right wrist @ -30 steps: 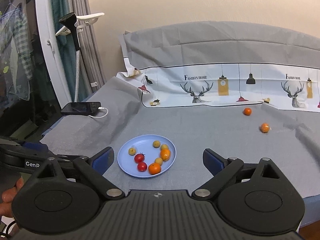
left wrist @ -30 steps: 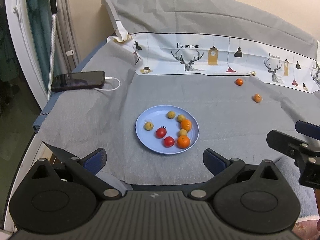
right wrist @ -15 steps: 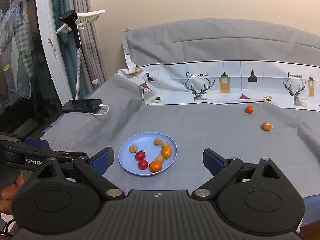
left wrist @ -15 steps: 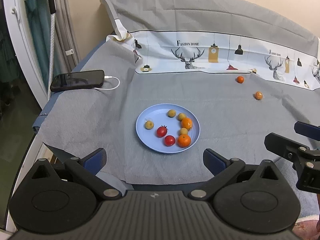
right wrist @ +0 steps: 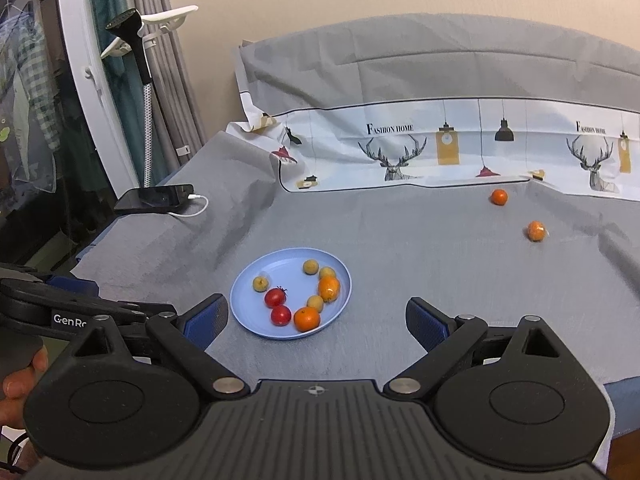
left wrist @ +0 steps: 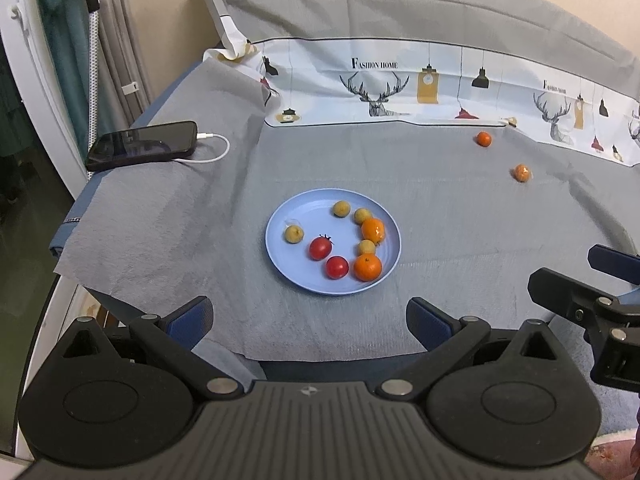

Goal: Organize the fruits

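A light blue plate [left wrist: 292, 272] [right wrist: 248, 300] lies on the grey cloth and holds two red tomatoes, two oranges and several small yellow fruits. Two small oranges lie loose on the cloth at the far right: one [left wrist: 483, 139] [right wrist: 499, 197] by the printed cloth, one [left wrist: 521, 172] [right wrist: 535, 231] nearer. My left gripper [left wrist: 309, 320] is open and empty, just short of the plate. My right gripper [right wrist: 316, 320] is open and empty, above the plate's near right edge; it also shows in the left wrist view [left wrist: 592, 300].
A black phone [left wrist: 144, 146] [right wrist: 156, 199] with a white charging cable lies at the far left of the cloth. A printed deer cloth [left wrist: 400, 84] runs along the back. A garment steamer pole [right wrist: 146, 120] stands left. The cloth's left edge drops off near a window frame.
Both grippers have drifted slightly forward and up; the plate sits a little lower in the right wrist view. Nothing was grasped or moved.
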Demonstrator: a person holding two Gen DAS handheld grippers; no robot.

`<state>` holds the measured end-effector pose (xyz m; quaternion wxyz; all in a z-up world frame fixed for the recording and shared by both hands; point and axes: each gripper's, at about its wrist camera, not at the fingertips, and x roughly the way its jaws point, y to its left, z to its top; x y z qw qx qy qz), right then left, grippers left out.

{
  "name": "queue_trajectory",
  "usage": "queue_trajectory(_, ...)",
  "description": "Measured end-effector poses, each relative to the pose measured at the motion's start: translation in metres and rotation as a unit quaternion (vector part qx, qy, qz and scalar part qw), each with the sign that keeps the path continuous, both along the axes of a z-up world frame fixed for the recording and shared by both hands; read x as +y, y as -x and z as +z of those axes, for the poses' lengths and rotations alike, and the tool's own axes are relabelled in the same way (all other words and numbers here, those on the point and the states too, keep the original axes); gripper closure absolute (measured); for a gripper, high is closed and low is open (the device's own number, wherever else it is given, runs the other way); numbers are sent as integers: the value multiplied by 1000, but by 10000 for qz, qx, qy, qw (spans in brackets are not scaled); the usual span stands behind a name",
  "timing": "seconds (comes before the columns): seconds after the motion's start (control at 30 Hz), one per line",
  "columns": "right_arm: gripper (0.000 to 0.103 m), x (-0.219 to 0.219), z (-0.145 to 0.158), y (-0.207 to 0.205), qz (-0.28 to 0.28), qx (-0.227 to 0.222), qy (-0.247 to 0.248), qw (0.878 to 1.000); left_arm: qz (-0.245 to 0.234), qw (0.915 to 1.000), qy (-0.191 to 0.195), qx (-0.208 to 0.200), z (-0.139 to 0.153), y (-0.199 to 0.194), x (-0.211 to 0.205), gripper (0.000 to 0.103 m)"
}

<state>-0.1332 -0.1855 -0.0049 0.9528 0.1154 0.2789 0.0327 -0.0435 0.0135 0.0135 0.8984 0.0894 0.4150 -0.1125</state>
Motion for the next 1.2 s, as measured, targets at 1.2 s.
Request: queue_trajectory(1.2, 3, -257, -187, -225, -3172, 822, 411, 9439, -1832, 9801, -716, 247, -131, -308, -395, 0)
